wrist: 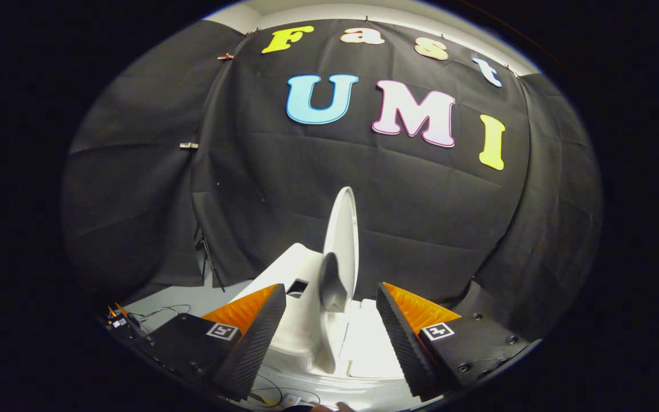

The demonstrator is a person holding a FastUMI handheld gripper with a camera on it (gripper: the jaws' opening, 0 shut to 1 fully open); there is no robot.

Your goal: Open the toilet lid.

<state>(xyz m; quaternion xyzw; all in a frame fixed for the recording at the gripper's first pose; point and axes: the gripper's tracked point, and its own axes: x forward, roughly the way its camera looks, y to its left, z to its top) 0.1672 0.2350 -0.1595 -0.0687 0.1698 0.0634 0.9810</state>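
I see the toilet lid (pixel 342 240) as smooth, glossy white plastic or ceramic; I cannot tell which. My gripper (pixel 329 306) stands open, its fingers (pixel 261 337) faced with matt black ribbed pads over orange plastic. Behind, the wall (pixel 135 189) is matt black creased cloth.

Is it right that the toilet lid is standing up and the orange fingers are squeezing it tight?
Not quite. The toilet lid is standing up, but the gripper is not squeezing it. The gripper view shows its orange fingers spread wide apart, with the raised lid in the gap just ahead of them, touching neither.
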